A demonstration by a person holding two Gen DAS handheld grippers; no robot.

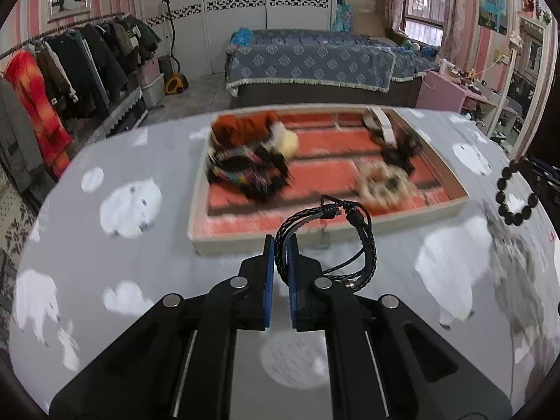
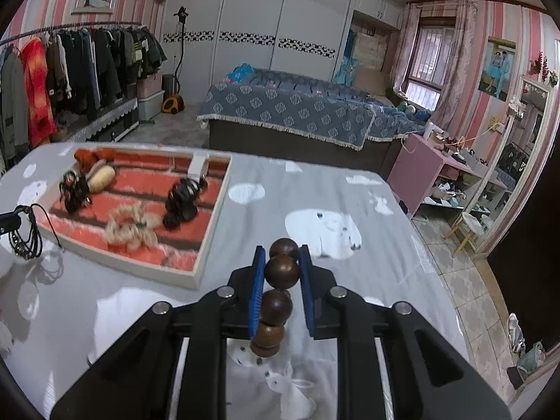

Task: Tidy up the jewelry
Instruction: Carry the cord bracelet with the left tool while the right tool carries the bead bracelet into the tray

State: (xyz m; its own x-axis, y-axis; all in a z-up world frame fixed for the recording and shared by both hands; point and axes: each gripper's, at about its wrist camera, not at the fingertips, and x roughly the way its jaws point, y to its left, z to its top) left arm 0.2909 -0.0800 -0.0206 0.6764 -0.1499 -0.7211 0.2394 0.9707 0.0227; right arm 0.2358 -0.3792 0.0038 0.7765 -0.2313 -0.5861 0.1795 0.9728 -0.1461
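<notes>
No writing is legible. The left tool [image 1: 281, 245] pinches a black braided cord bracelet [image 1: 329, 241] above the worktop [image 1: 105, 245], near the tray's [image 1: 329, 234] front edge. The right tool [image 2: 280, 255] clamps a dark wooden bead bracelet [image 2: 281, 270] beside the tray's right edge.

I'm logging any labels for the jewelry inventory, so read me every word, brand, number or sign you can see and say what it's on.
No readable text in either view.
Black cord bracelet in the left gripper: no tag or lettering shows.
Wooden bead bracelet in the right gripper: beads are plain.
Tray: no label on its rim; its contents are blurred.
Wall pictures: any lettering is too small to tell.
</notes>
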